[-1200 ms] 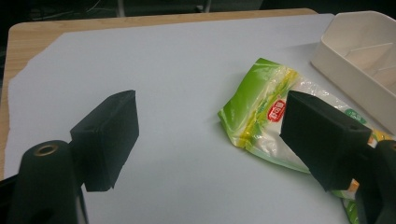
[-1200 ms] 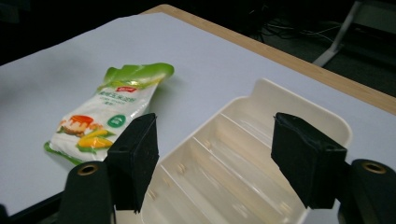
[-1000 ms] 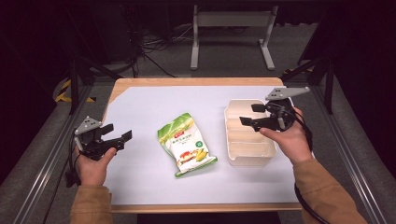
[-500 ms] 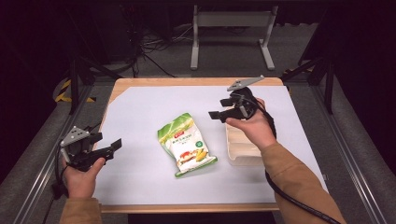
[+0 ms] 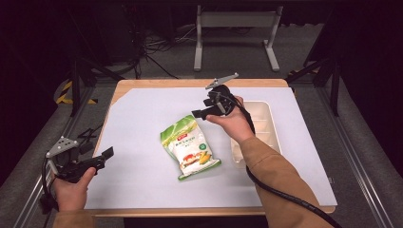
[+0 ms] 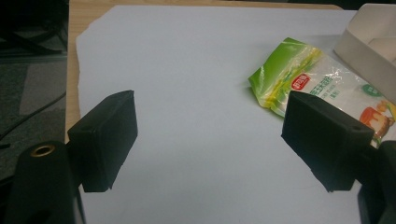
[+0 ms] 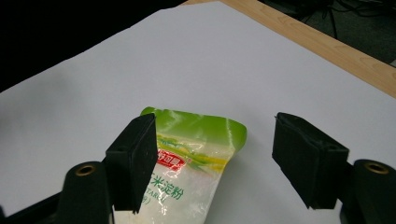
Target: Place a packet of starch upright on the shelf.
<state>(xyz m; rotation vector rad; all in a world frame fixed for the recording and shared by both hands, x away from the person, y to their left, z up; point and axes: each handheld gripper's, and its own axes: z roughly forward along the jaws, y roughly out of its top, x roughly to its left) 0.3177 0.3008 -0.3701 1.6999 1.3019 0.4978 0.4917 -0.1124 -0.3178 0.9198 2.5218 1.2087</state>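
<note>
A green and white bag lies flat on the white sheet near the middle of the table. Just to its right stands a cream tray with dividers; the compartments that show hold nothing, and the person's right forearm covers part of it. The right gripper hovers over the bag's green top end, jaws wide apart and holding nothing; in the right gripper view the bag sits between them. The left gripper is at the table's near left edge, well apart from the bag, jaws wide open and empty.
</note>
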